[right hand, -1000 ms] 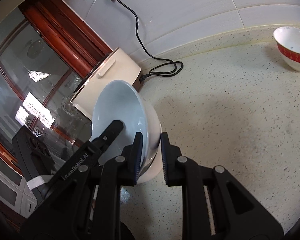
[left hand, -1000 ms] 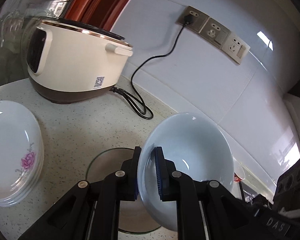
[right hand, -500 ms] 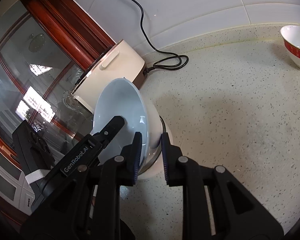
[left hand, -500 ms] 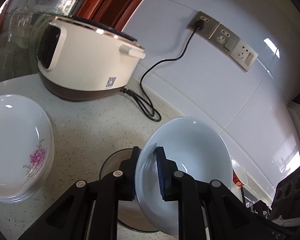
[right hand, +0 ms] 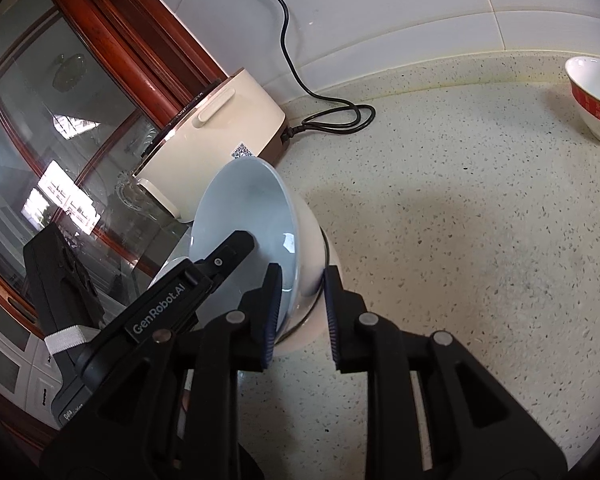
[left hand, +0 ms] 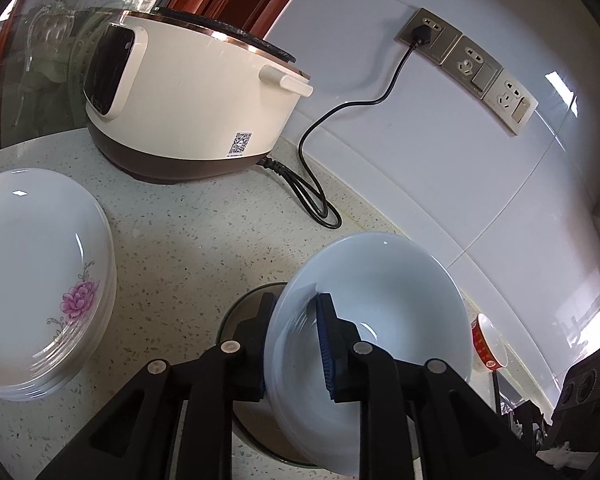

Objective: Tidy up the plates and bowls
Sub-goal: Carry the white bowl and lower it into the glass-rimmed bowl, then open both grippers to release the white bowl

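Both grippers straddle the rim of one pale blue bowl, jaws easing apart, on the speckled counter.

The left gripper (left hand: 294, 346) and the right gripper (right hand: 300, 312) each have the rim of the pale blue bowl (left hand: 384, 312) between their jaws; both pairs are opening, and gaps show beside the pads. The bowl sits tilted on a round glass lid (left hand: 240, 320) lying on the counter (right hand: 480, 240). One stack of flowered plates (left hand: 36, 268) lies toward the counter's left edge, apart from the bowl. One red-banded bowl (right hand: 596, 100) stands near the back wall, with a wide bare stretch of counter between it and the blue bowl. One cream cooker (left hand: 188, 100) fills the back left corner, its cord (left hand: 320, 204) looped along the wall edge.
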A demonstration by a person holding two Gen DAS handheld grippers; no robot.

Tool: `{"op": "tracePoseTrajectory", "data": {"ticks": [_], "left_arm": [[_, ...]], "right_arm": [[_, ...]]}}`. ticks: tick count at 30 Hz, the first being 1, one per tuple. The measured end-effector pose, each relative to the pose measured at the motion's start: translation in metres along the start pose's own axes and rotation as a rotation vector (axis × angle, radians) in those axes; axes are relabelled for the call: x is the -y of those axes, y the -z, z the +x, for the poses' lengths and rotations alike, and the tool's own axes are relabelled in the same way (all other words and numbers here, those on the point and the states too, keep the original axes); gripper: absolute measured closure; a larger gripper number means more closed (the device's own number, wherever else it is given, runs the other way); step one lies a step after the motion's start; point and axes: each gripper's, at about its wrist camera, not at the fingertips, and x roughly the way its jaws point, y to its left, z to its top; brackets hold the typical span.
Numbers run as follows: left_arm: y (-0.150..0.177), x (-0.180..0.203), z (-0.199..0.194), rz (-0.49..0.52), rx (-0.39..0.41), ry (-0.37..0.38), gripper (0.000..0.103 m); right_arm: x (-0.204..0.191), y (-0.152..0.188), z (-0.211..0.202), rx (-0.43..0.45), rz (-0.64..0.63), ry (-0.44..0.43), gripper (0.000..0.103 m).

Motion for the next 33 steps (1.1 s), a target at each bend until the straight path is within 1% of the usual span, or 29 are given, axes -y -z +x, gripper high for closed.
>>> {"op": "tracePoseTrajectory", "data": {"ticks": [3,4,7,18,21,23,26,27,28,30,32,33], "left_arm": [[0.000,-0.001,0.003,-0.009,-0.009,-0.010,0.083],[0.000,-0.002,0.003,-0.011,-0.007,-0.013,0.082],[0.000,0.000,0.000,-0.003,0.013,-0.025,0.080],[0.001,0.001,-0.001,0.002,0.016,-0.025,0.079],[0.000,0.002,-0.002,-0.002,0.022,-0.021,0.073],[0.001,0.003,-0.003,0.001,0.028,-0.020,0.071],[0.001,0.005,-0.005,0.010,0.047,-0.023,0.065],[0.000,0.005,-0.007,0.011,0.059,-0.027,0.060],[0.000,0.005,-0.009,0.010,0.071,-0.039,0.051],[0.000,0.004,-0.011,-0.003,0.084,-0.038,0.043],[-0.001,0.004,-0.012,-0.002,0.092,-0.043,0.043],[-0.001,0.004,-0.013,0.000,0.096,-0.045,0.042]], "right_arm": [[-0.007,-0.002,-0.008,0.054,-0.038,0.011,0.074],[-0.009,-0.002,-0.010,0.060,-0.050,0.018,0.074],[-0.010,-0.001,-0.009,0.058,-0.059,0.031,0.074],[-0.007,-0.002,-0.007,0.039,-0.039,0.026,0.073],[-0.005,-0.002,-0.005,0.038,-0.032,0.028,0.072],[-0.005,-0.002,-0.007,0.048,-0.030,0.028,0.070],[-0.003,-0.005,-0.014,0.076,-0.018,0.018,0.063],[-0.001,-0.005,-0.015,0.083,-0.011,0.018,0.058],[0.000,-0.006,-0.016,0.090,-0.003,0.017,0.055],[0.002,-0.007,-0.017,0.092,0.009,0.019,0.054],[0.004,-0.008,-0.018,0.096,0.021,0.021,0.053],[0.005,-0.008,-0.019,0.098,0.026,0.023,0.051]]}}
